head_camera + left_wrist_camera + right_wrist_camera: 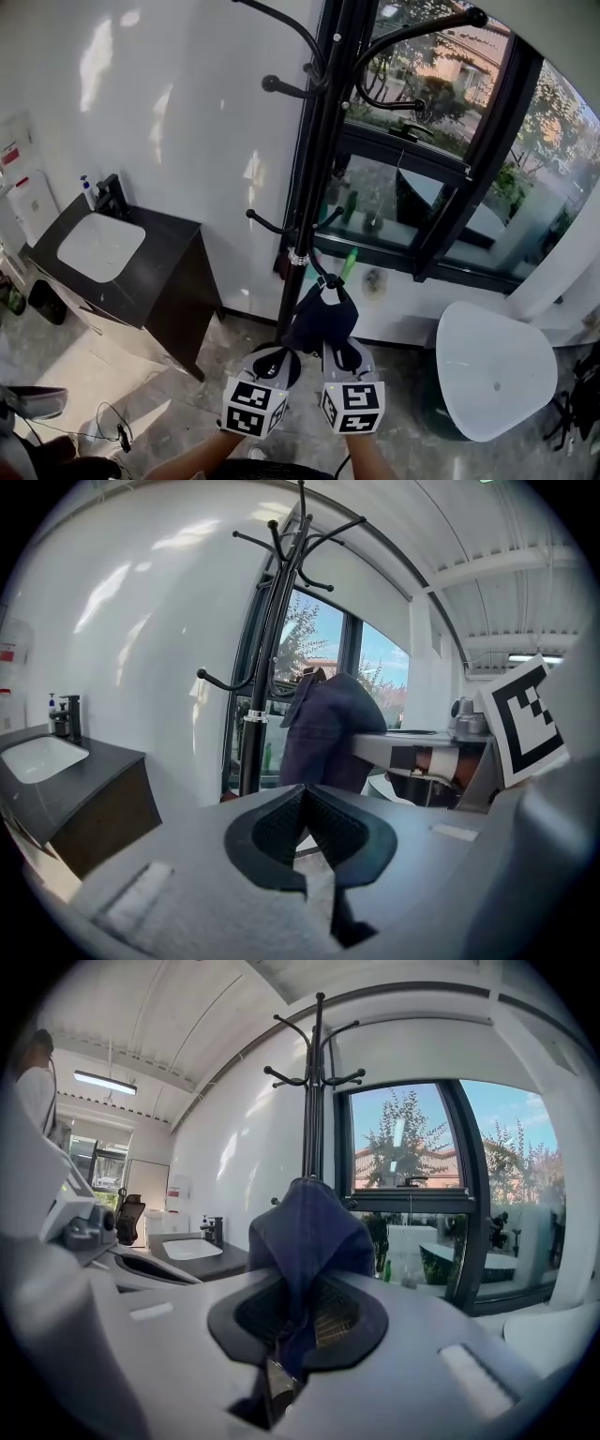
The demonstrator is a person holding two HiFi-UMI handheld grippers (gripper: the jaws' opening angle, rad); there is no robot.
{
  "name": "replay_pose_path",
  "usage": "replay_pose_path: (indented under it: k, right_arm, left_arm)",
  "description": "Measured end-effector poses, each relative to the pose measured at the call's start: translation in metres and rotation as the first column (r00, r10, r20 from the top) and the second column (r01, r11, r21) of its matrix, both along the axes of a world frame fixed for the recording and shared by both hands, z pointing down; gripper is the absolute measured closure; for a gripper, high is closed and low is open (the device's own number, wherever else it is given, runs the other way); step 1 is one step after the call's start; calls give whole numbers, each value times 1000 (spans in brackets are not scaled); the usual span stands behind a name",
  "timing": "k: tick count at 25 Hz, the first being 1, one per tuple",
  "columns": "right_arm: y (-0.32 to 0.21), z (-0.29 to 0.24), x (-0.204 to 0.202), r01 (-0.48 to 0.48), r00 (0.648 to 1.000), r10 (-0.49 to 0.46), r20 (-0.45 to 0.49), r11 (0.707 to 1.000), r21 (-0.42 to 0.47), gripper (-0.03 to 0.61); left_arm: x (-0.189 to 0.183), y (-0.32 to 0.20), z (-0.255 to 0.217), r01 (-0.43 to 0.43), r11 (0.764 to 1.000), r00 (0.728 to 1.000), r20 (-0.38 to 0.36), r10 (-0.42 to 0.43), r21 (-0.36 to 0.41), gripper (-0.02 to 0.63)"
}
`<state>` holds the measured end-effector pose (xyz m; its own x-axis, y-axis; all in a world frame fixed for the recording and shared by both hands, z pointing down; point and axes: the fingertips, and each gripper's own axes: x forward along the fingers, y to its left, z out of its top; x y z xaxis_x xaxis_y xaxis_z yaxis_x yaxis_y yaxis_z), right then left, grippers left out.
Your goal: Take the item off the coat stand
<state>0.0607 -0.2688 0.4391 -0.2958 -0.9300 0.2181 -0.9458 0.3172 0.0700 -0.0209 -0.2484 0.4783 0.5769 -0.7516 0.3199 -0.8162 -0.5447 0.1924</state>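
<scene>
Right gripper view: the right gripper (299, 1309) is clenched on a dark navy fabric item (305, 1232) that peaks just ahead of its jaws, beside the black metal coat stand (317, 1101); whether a hook bears it is unclear; I judge a firm grip matters, with the cloth lifted clear before drawing away; the left gripper (305, 823) is pinched together, empty.

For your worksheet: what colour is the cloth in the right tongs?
The cloth is dark navy blue, clearest in the right gripper view.
</scene>
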Motion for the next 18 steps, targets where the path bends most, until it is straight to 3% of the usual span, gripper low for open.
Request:
replay_pose_path:
  k: [18]
  right_arm:
    - [72, -17, 31, -1, 999, 0, 46, 1000, 11, 543]
  left_arm:
    - [10, 40, -22, 84, 994, 996, -3, -84, 68, 609]
